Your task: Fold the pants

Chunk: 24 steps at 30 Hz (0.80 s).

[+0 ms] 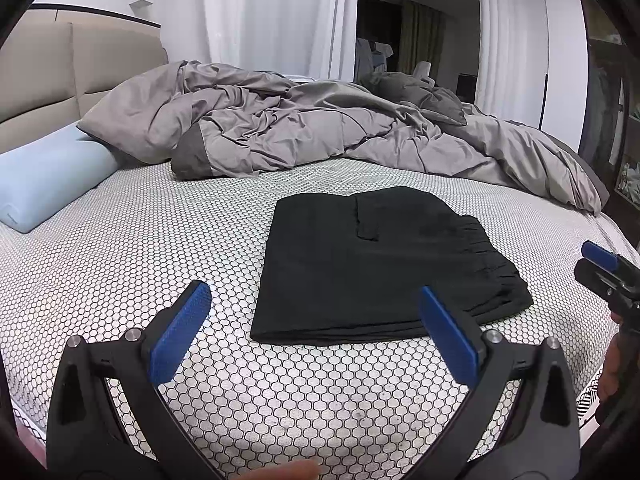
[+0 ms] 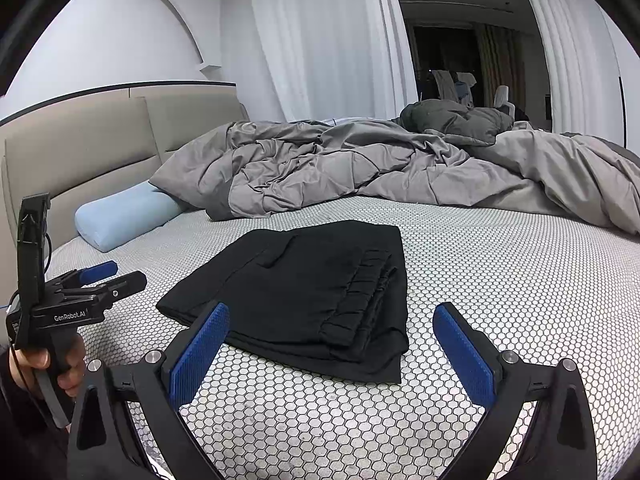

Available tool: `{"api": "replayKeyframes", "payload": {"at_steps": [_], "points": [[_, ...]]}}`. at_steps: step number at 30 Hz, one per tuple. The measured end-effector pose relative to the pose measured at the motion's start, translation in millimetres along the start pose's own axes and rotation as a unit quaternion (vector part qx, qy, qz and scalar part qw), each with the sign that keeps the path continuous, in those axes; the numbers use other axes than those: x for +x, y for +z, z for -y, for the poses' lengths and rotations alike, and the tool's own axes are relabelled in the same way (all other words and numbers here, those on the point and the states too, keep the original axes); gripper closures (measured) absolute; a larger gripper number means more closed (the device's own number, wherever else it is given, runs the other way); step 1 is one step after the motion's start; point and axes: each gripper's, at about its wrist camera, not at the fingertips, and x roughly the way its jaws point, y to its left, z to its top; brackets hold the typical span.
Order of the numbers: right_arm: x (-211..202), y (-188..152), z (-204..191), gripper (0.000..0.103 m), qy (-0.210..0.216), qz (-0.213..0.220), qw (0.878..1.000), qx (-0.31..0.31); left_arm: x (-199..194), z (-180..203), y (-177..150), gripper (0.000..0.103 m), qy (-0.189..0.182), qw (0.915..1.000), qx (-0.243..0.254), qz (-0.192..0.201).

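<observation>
Black pants [image 1: 372,264] lie folded into a flat rectangular stack on the honeycomb-patterned bed cover [image 1: 160,240], elastic waistband at the right side. In the right wrist view the pants [image 2: 304,292] lie just ahead of the fingers. My left gripper [image 1: 316,300] hovers open in front of the stack's near edge, nothing between its blue pads. My right gripper [image 2: 332,320] is open too, above the cover near the waistband end, holding nothing. The right gripper's tip [image 1: 600,260] shows at the left wrist view's right edge; the left gripper [image 2: 100,276] appears at far left, held by a hand [image 2: 52,368].
A rumpled grey duvet [image 1: 312,128] fills the far half of the bed. A light blue pillow [image 1: 48,176] rests at the left by the beige headboard [image 2: 100,148]. White curtains [image 2: 332,40] and a dark doorway stand behind.
</observation>
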Motion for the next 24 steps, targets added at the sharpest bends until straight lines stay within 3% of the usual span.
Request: {"api": "replayKeyframes", "payload": {"at_steps": [24], "points": [[-0.6, -0.6, -1.4, 0.0, 0.002, 0.003, 1.0, -0.003, -0.4, -1.5, -0.1, 0.001, 0.002, 1.0, -0.003, 0.0]]}}
